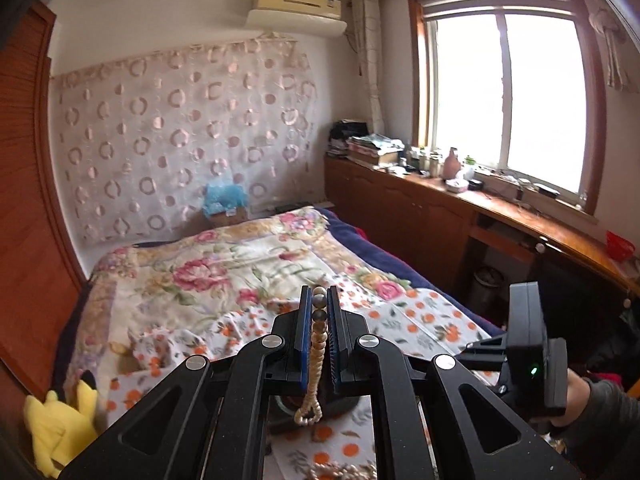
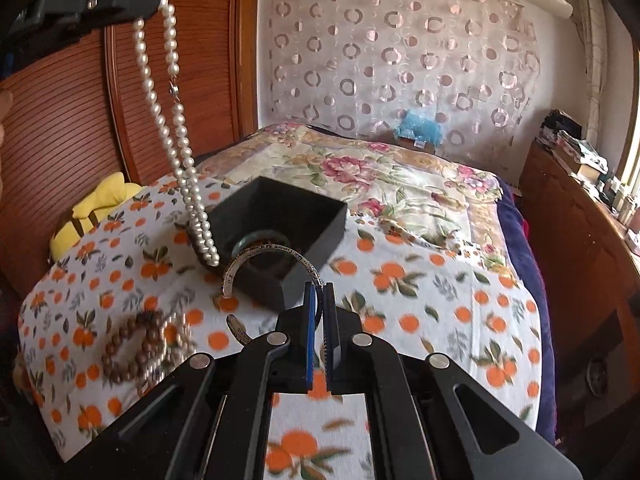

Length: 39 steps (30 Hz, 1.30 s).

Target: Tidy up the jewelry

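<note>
My left gripper (image 1: 319, 298) is shut on a white pearl necklace (image 1: 316, 344). In the right wrist view the left gripper (image 2: 154, 4) holds the pearl necklace (image 2: 176, 136) high, and its loop hangs down to the near left corner of a black open box (image 2: 280, 220). A green bangle (image 2: 260, 242) lies inside the box. My right gripper (image 2: 319, 292) is shut on a silver open cuff bracelet (image 2: 272, 256), held just above the box's near edge. A brown wooden bead bracelet (image 2: 136, 344) lies on the orange-print cloth (image 2: 420, 300) at the left.
The cloth covers the foot of a bed with a floral quilt (image 2: 380, 172). A yellow plush toy (image 2: 96, 208) lies at the bed's left edge by the wooden wardrobe (image 2: 80, 100). A wooden cabinet with clutter (image 1: 440, 184) runs under the window on the right.
</note>
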{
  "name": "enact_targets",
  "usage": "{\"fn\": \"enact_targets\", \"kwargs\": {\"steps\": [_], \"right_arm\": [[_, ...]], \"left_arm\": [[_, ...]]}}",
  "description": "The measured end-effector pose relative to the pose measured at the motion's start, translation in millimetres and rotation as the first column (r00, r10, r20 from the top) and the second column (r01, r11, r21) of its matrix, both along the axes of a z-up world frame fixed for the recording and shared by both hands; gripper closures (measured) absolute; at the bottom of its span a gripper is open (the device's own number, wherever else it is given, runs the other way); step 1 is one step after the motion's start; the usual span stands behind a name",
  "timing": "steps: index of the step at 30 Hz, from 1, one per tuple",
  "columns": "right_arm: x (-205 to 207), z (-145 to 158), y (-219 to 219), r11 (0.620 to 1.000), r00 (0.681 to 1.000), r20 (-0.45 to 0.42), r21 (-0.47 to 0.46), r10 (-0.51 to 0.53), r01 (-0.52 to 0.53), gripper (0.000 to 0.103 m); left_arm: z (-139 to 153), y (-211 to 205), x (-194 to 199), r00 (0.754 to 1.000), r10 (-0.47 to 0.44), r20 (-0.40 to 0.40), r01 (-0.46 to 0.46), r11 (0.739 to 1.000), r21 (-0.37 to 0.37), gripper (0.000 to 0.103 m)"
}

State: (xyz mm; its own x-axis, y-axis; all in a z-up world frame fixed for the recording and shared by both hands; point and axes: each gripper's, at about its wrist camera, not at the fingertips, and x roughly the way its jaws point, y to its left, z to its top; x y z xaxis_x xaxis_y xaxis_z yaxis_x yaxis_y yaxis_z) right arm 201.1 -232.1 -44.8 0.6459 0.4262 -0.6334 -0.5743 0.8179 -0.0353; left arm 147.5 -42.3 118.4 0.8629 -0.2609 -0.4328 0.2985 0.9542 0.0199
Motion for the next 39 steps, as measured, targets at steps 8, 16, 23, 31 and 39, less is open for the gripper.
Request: {"fn": "enact_targets", "kwargs": {"steps": [8,16,23,31,39], "right_arm": [[43.6,-9.6,39.9,0.999,1.000,-0.009,-0.037,0.006,-0.006,0.099],[73.2,-20.1,68.1,0.987,0.996,0.012,-0.140,0.085,-0.083,0.099],[70.6,-32.7,72.9,0.972,0.981,-0.058,-0.138,0.184,-0.190,0.094],[60.7,-30.1,51.3,0.988,0.989,-0.050,-0.050,0.143,-0.145,0.094],[42.8,-29.3,32.4,0.991,0.992,-0.025,-0.044,0.122,-0.123,0.094]], "left_arm": [[22.8,6.7,31.1,0.997,0.065,0.036,-0.066,0.997,0.033,0.097],[1.6,18.4,57.2,0.992,0.122,-0.005,-0.122,0.992,0.042,0.097],[-24.6,33.4,71.9,0.988,0.138,-0.071,-0.137,0.990,0.020,0.097],[-28.9,22.7,70.7,0.989,0.129,-0.072,-0.126,0.991,0.037,0.096],[-39.4,19.1,78.5,0.986,0.131,-0.106,-0.127,0.991,0.045,0.096]]}}
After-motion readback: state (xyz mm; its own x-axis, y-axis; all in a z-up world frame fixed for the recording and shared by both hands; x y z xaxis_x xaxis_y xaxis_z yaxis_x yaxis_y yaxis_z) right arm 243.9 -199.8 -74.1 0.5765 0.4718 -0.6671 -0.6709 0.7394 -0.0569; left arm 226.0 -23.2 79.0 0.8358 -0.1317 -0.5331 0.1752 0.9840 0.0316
